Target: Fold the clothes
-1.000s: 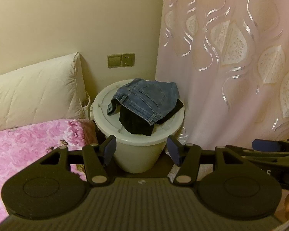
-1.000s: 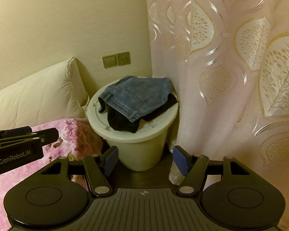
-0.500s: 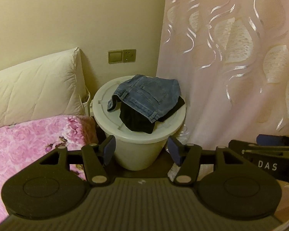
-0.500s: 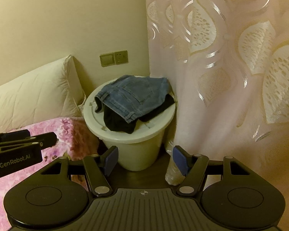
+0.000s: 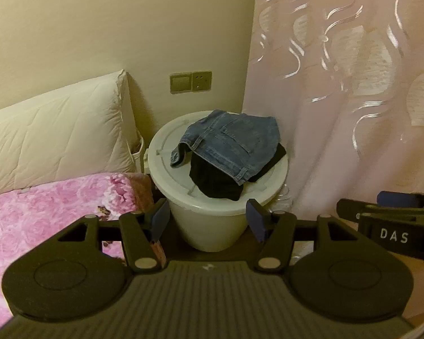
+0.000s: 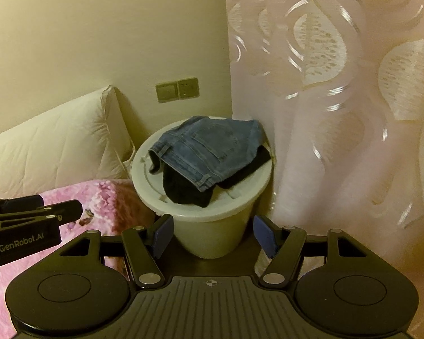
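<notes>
Ahead of both tools, jeans [image 5: 229,141] lay draped over a dark garment [image 5: 214,180] on the bucket lid [image 5: 166,147]; left tool [image 5: 206,220] and right tool [image 6: 213,234] gaped wide, empty, seemingly poised for pickup.

Home bedroom corner. Bed with pink floral blanket [image 5: 53,206] and white quilted pillow [image 5: 56,141] against a cream wall; wall switch and socket plate [image 5: 190,81] above. Pink patterned curtain [image 5: 353,99] on the right. White lidded bucket [image 5: 212,220], probably a laundry bin, sits between bed and curtain, clothes on its lid.
</notes>
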Motion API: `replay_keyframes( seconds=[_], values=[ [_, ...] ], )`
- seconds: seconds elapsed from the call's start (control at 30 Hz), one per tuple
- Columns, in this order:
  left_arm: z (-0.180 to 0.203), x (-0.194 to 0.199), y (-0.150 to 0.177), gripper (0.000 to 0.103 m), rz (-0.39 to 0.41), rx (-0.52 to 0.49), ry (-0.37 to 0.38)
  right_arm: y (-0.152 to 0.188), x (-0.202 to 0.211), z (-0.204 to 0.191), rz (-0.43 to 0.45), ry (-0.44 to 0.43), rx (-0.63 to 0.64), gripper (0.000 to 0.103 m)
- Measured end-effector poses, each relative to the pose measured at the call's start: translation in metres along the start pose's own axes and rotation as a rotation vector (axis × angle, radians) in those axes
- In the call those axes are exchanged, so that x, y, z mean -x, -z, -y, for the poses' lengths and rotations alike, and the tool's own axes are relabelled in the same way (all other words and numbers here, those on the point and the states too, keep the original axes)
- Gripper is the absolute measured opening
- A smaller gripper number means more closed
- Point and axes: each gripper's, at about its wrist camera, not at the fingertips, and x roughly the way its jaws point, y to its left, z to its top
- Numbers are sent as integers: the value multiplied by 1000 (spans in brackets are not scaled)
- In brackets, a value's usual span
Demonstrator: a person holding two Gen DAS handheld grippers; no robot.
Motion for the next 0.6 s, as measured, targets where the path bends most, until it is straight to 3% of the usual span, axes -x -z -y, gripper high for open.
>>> replay_keyframes(
  seconds=[0.3, 0.6],
  values=[
    [-15, -23, 2, 56, -84, 48, 23, -2, -24, 18, -26, -5, -46, 66],
    [-24, -57, -3, 56, -99, 115, 37, -3, -51, 34, -60, -64, -75, 66]
  ],
)
